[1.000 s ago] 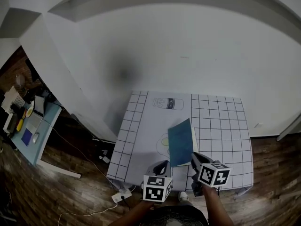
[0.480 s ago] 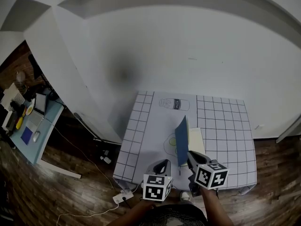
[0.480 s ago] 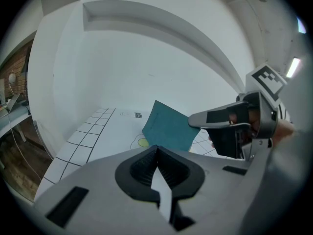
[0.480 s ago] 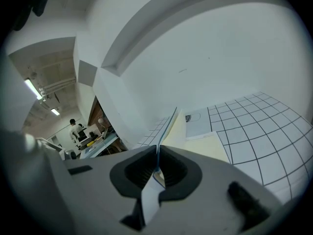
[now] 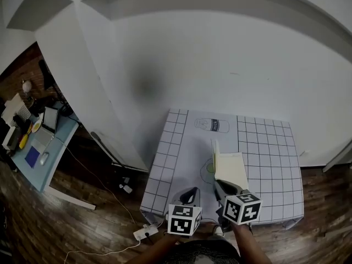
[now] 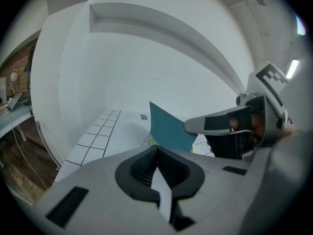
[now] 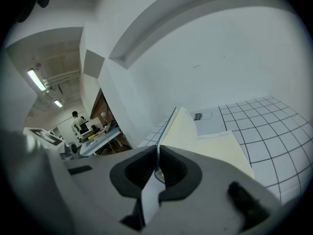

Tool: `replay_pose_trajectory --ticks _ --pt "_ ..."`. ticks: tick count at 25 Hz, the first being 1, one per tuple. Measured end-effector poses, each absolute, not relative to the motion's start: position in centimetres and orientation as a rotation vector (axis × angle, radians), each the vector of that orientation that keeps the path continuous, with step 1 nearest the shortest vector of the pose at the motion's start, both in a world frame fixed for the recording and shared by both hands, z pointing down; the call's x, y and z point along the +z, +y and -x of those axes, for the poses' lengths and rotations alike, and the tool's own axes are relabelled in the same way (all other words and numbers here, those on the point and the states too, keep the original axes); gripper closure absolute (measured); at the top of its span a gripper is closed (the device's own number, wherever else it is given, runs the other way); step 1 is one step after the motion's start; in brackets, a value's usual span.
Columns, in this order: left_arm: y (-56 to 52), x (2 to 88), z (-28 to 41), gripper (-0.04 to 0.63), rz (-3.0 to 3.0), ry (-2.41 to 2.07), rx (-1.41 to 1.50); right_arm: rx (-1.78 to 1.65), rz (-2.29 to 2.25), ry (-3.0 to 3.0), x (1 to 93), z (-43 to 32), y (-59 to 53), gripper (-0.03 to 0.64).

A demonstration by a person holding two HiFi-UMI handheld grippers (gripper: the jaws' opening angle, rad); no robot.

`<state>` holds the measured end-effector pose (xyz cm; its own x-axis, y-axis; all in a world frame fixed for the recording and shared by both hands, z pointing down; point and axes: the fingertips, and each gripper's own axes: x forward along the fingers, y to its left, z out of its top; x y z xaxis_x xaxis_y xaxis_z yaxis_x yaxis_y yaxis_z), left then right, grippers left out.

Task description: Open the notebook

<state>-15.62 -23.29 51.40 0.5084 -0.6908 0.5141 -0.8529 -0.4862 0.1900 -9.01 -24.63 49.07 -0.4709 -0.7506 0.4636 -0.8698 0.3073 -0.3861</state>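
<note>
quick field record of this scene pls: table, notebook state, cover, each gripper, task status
table: white sheet with black grid squares, printed can outline at the far side
notebook: lies on the table, partly open, cream pages facing up
cover: teal, raised roughly upright along the left side of the pages
right gripper: shut on the cover's near edge
left gripper: jaws together, nothing between them, beside the right gripper
task status: cover lifted, not yet laid flat
</note>
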Motion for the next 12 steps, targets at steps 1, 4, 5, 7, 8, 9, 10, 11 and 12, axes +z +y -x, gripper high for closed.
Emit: replay_pose_trajectory --ticks 1,4,5,7,8,9,10,11,12 --pt "-23.3 51.4 15.9 0.588 -2.335 -1.27 0.521 0.883 -1.491 -2.37 49.2 9.4 -24.7 0.588" --pt "-23.3 51.7 16.9 0.588 -2.341 -1.262 0.527 0.844 -1.481 -2.358 49.7 10.9 -24.8 0.588" --pt "-23.2 51.9 17.3 0.588 -2.342 -1.259 0.533 0.824 -1.474 -2.349 49.9 11.5 -24.8 0.588" --pt "-23.2 52.1 18.2 0.588 -2.342 -1.256 0.54 0.782 -1.457 -2.327 50.7 12.8 -24.7 0.588" --pt "-23.2 52.1 18.6 0.588 -2.343 -1.258 0.541 0.763 -1.45 -2.317 51.0 13.4 -24.7 0.588" --pt "-23.4 52.1 19.1 0.588 -2.345 -1.261 0.539 0.747 -1.444 -2.307 51.4 14.0 -24.7 0.588" --pt "-23.6 52.1 19.6 0.588 -2.346 -1.264 0.538 0.733 -1.44 -2.299 51.8 14.5 -24.7 0.588" --pt "-23.7 52.1 20.1 0.588 -2.346 -1.265 0.537 0.722 -1.437 -2.291 52.2 14.9 -24.7 0.588" --pt "-23.9 52.2 20.6 0.588 -2.346 -1.265 0.537 0.714 -1.436 -2.282 52.5 15.3 -24.8 0.588"
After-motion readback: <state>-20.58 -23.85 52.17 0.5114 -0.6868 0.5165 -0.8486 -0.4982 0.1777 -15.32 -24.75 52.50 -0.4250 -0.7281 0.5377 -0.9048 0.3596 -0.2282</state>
